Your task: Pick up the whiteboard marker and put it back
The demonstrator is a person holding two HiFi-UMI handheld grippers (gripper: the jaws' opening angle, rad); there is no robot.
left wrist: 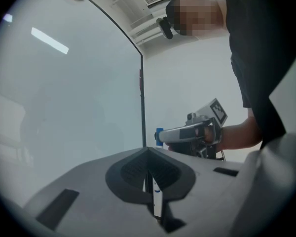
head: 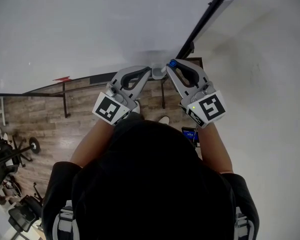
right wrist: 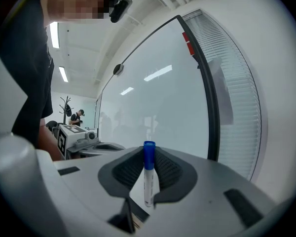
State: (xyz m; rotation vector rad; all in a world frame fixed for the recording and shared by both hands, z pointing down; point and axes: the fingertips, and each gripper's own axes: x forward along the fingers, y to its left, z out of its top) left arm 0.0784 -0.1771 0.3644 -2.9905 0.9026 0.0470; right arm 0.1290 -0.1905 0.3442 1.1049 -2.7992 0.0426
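Standing upright, the whiteboard marker (right wrist: 147,179) is clamped in the right gripper (right wrist: 149,152); left gripper (left wrist: 147,152) closed

Left claw (head: 149,73) beside right claw (head: 170,67), marker (right wrist: 148,174) upright between right claw's jaws, whiteboard (head: 90,24) before both.

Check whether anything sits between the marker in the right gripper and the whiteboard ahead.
Nothing visible does. The blue-capped marker is clamped in the right gripper, and the whiteboard ahead shows bare. The left gripper is off to the side, not in the path.
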